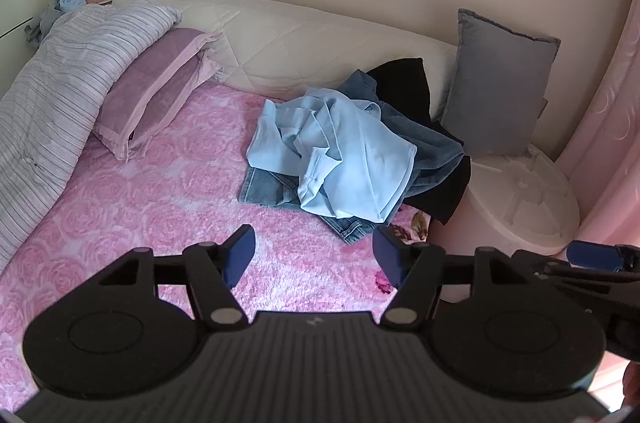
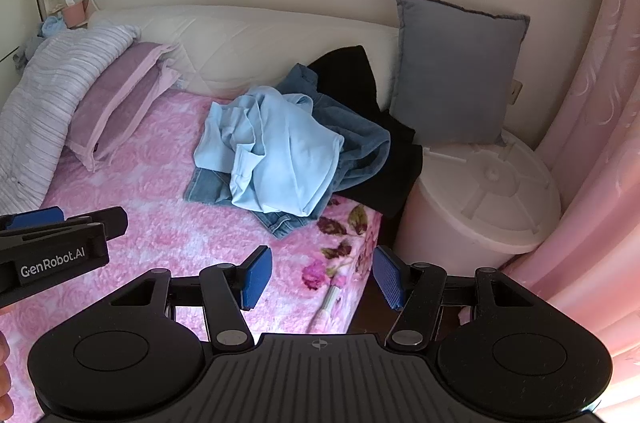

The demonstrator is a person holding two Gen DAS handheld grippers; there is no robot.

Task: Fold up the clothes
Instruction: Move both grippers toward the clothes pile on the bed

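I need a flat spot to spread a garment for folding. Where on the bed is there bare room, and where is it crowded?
Bare: the pink rose blanket between the purple pillow, the striped duvet and the clothes pile, down to the near edge. Crowded: the corner by the grey cushion, where the light blue top, jeans and black garment are heaped.

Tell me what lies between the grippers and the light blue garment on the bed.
Nothing visible does. Only bare pink bedspread lies between the open left gripper, the open right gripper and the light blue garment, which tops the clothes pile.
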